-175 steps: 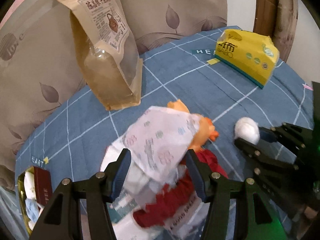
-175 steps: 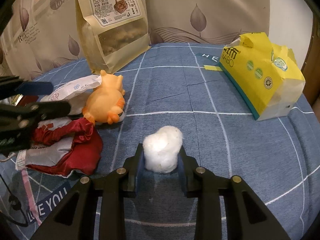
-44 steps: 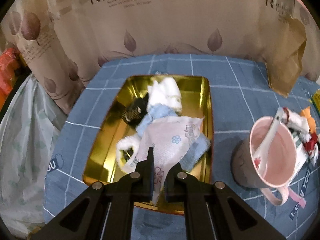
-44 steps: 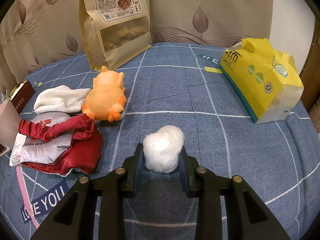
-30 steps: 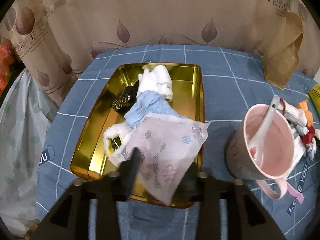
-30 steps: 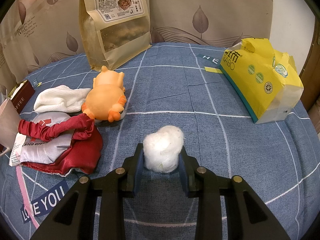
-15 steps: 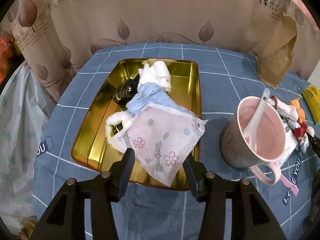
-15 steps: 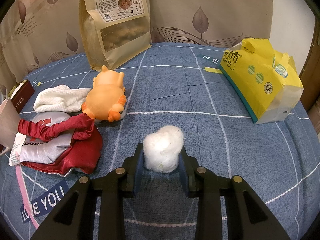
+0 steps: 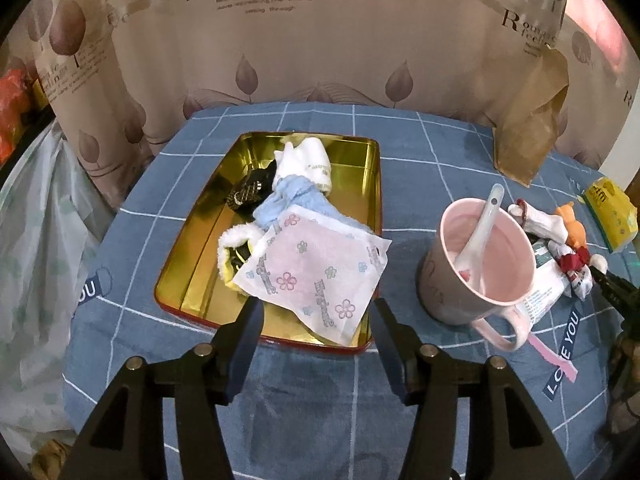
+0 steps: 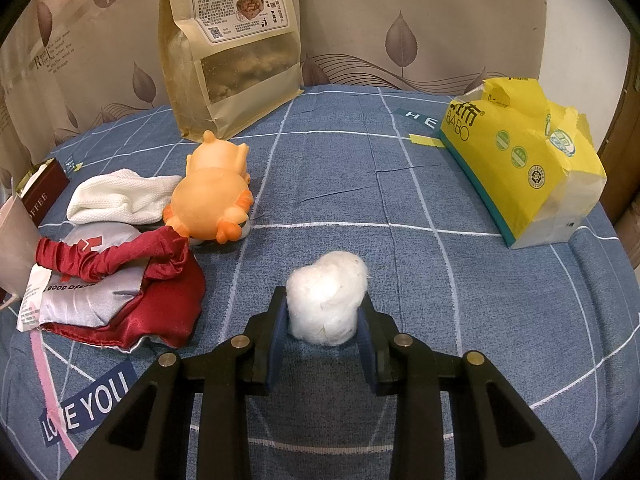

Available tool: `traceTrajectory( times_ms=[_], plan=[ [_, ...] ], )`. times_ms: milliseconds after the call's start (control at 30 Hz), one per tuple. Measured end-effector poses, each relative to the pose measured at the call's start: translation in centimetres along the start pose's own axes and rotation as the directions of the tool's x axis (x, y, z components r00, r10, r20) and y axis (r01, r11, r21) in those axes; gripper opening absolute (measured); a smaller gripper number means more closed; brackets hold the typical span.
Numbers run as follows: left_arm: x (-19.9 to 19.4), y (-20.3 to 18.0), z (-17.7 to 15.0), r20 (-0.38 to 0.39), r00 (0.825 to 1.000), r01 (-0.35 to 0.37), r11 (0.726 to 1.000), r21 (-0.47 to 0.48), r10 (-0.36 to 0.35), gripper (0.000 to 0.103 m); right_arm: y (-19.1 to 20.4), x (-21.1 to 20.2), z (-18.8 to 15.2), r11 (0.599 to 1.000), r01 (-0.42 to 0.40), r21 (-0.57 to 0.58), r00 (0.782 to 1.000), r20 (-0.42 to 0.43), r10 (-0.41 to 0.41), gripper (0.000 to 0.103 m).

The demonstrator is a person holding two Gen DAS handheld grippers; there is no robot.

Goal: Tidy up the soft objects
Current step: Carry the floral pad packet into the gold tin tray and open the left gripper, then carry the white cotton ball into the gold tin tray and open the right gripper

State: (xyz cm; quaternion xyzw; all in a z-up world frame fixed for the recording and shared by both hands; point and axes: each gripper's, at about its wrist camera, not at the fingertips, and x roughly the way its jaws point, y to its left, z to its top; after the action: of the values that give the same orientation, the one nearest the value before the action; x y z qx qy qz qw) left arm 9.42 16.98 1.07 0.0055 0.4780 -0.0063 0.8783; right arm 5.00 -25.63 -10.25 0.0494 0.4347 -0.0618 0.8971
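In the left wrist view a gold tin tray (image 9: 200, 240) holds a white sock (image 9: 308, 164), a light blue cloth (image 9: 288, 200) and a flowered white packet (image 9: 316, 272) that lies on top, overhanging the right rim. My left gripper (image 9: 316, 316) is open and empty, just in front of the tray. In the right wrist view my right gripper (image 10: 322, 312) is shut on a white cotton ball (image 10: 326, 296) resting on the blue cloth. An orange soft toy (image 10: 212, 196), a white cloth (image 10: 120, 196) and a red satin pouch (image 10: 152, 292) lie to its left.
A pink mug (image 9: 484, 256) with a white spoon (image 9: 480, 224) stands right of the tray. A brown snack bag (image 10: 232, 40) stands at the back and a yellow tissue pack (image 10: 524, 148) at the right. A plastic bag (image 9: 36, 240) hangs beyond the table's left edge.
My left gripper opened and let go of the flowered packet onto the tray, then drew back. The right gripper and cotton ball have not moved.
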Motion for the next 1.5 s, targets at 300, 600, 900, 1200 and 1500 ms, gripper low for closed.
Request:
traceTrajectory(
  times_ms=[300,600,900,1200,1500],
  plan=[
    [0.1,0.7,-1.5,0.024,0.999,-0.037,0.998,-0.054,0.038,0.056,-0.2,0.0,-0.1,1.0,0.01,-0.008,1.0,0.0,-0.009,0.031],
    [0.5,2.7,-3.0,0.035,0.994,-0.096,0.992,-0.084,0.1,0.056,-0.4,-0.7,-0.1,0.999,0.027,-0.025,1.0,-0.002,-0.027,0.026],
    [1.1,2.7,-3.5,0.051,0.991,-0.12,0.991,-0.056,0.123,0.056,1.5,-3.9,1.7,0.996,0.039,-0.076,0.999,0.028,-0.037,0.026],
    [1.4,4.2,-3.6,0.047,0.992,-0.115,0.987,-0.113,0.121,0.056,9.7,-8.3,6.6,0.972,-0.093,-0.216,0.988,0.097,0.117,0.026],
    [1.3,5.0,-3.6,0.058,0.99,-0.119,0.983,-0.137,0.128,0.056,23.3,-9.0,9.0,0.883,-0.267,-0.387,0.95,0.048,0.308,0.026]
  ],
)
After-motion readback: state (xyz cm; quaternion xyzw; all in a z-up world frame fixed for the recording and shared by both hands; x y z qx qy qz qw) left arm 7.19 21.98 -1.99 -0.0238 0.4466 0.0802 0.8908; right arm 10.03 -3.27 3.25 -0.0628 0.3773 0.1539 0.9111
